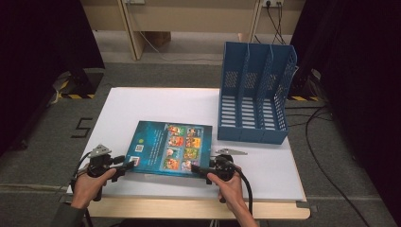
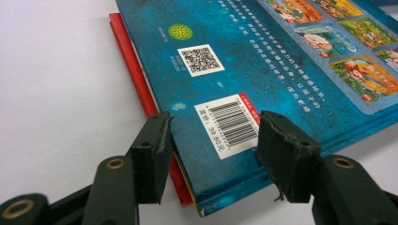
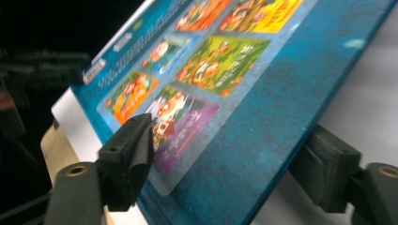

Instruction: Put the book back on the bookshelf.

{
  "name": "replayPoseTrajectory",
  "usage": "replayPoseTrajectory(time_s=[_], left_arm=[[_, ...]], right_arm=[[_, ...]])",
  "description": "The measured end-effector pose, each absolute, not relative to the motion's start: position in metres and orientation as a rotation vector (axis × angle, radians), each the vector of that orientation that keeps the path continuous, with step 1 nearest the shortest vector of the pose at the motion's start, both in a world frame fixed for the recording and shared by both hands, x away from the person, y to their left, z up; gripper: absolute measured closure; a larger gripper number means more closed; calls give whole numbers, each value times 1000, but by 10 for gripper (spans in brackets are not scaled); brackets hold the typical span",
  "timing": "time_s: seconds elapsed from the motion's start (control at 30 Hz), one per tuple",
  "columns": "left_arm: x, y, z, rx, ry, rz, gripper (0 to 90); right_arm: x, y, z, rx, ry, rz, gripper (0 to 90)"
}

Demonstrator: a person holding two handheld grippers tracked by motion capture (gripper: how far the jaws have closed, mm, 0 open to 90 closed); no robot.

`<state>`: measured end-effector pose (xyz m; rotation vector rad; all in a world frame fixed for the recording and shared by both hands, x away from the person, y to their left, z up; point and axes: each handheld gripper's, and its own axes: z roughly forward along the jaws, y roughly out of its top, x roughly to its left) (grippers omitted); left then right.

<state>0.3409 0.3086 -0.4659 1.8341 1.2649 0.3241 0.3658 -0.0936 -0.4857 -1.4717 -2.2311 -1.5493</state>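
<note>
On the white table (image 1: 142, 101), by a blue rack (image 1: 253, 92), lies a book (image 1: 163, 142). Left gripper (image 2: 211, 145) pinches its corner; right gripper (image 3: 230, 164) straddles its edge, spread.

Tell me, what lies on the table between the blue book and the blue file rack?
Nothing: in the high view, a bare strip of white table separates the book from the file rack.

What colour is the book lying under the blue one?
Red: the lower book peeks out beside the blue book, best in the left gripper view.
</note>
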Motion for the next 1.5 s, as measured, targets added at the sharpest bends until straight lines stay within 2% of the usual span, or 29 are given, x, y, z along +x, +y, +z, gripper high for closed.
replayPoseTrajectory(time_s=[0.2,0.37,0.5,0.7,0.8,1.13,1.23,1.5], left_arm=[[339,307,-467,1779,1268,251,447],[338,297,-470,1727,1254,168,442],[337,280,-469,1741,1213,130,440],[334,265,-470,1726,1191,146,436],[332,259,-470,1723,1182,151,435],[330,239,-470,1710,1127,140,443],[331,235,-470,1766,1097,148,427],[337,258,-465,1738,1124,184,406]], right_arm=[[362,-101,-464,-1478,-2232,-1716,381],[362,-114,-450,-1538,-2051,-1878,498],[362,-119,-439,-1571,-2026,-1915,507],[361,-121,-432,-1631,-1991,-1947,546],[361,-121,-429,-1651,-2020,-1998,601],[364,-113,-412,-1699,-1973,-2115,645],[367,-116,-401,-1676,-2003,-2152,661],[373,-130,-374,-1617,-2038,-2322,742]])
